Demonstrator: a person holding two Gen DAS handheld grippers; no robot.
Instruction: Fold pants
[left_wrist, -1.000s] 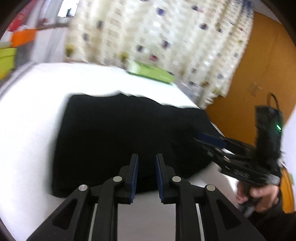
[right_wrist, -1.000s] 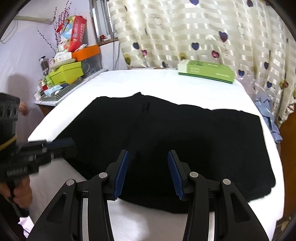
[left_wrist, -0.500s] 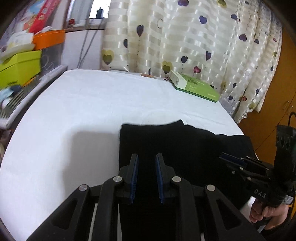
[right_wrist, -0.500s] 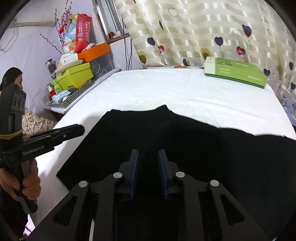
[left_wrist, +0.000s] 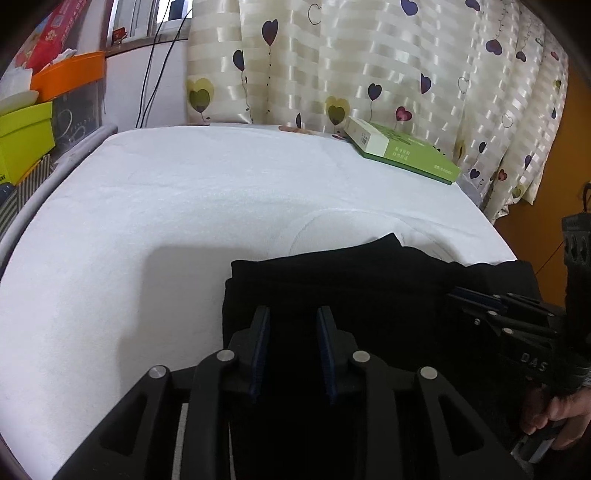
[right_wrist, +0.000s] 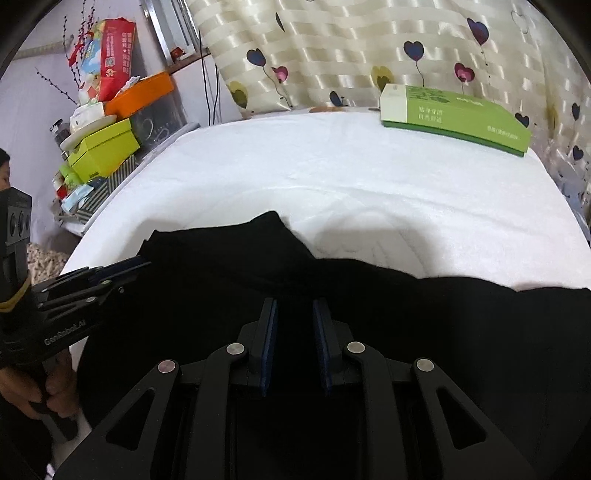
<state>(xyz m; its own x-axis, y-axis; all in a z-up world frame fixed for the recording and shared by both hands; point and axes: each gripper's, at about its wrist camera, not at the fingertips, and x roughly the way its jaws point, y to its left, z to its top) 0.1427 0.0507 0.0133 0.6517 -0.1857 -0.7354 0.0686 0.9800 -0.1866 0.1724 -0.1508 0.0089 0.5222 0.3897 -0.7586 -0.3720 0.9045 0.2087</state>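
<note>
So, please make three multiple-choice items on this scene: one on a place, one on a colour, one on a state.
1. Where is the green box?
A. at the far right of the bed, by the curtain
B. on the pants
C. on the floor

2. What colour are the pants?
A. white
B. black
C. green

3. How do the jaws of the right gripper stand?
A. wide open over bare sheet
C. narrowly apart, with dark cloth between them
B. out of view

Key: 1 A, the box lies on the white sheet by the curtain. 2 B, the cloth is plain black. 3 C, the blue pads stand close, with black cloth between; a real grip cannot be told.
</note>
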